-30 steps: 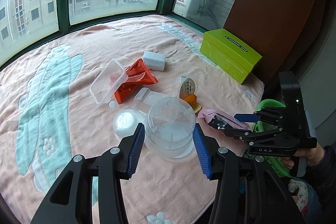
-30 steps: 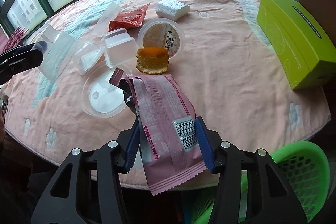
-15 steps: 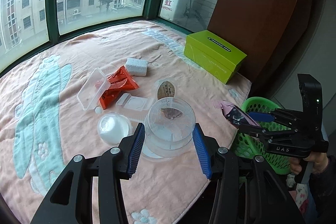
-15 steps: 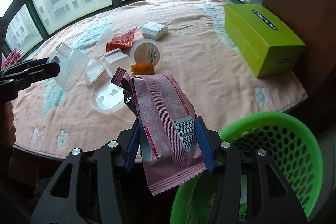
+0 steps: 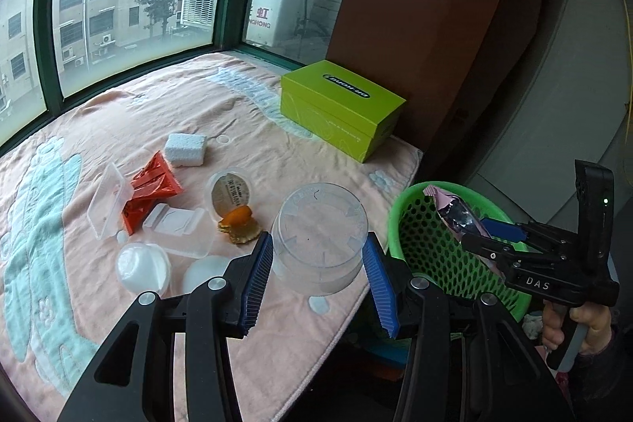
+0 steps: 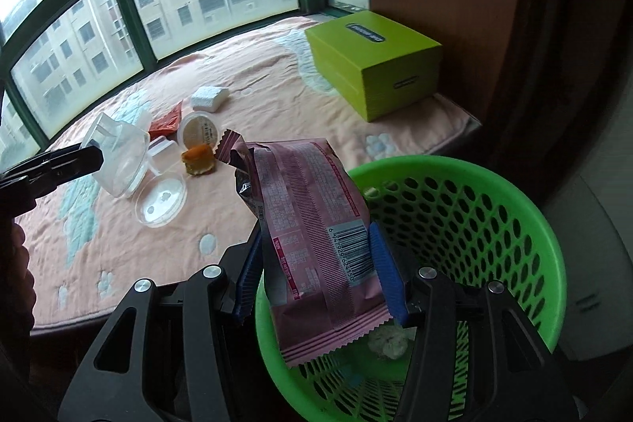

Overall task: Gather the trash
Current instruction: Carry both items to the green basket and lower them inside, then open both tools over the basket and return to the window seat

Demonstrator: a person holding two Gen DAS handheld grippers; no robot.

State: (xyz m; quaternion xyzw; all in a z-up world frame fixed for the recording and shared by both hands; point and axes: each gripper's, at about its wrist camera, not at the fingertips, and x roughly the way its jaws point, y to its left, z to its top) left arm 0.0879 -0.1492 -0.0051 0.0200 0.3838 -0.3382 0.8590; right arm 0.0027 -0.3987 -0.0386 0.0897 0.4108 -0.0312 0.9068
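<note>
Right gripper [image 6: 316, 275]: I have its blue pads pinching the pink snack wrapper [image 6: 312, 224], held over the mouth of the green basket [image 6: 514, 208]; crumpled white scraps lie in the basket's bottom.
Left gripper [image 5: 318, 287]: my fingers are pressed against both sides of a clear round plastic tub [image 5: 320, 240], lifted above the blanket's edge just beside the basket.
Basket: stands off the corner of the pink blanket [image 5: 118, 129], below its level.
Left on the blanket, farther from the basket: an orange cake piece [image 5: 239, 224], a sealed pudding cup [image 5: 231, 190], a red wrapper [image 5: 148, 190], clear plastic trays and lids, a white foam block [image 5: 186, 149].
Lime-green box [image 5: 340, 107]: at the blanket's far corner from the basket, against the brown panel.
</note>
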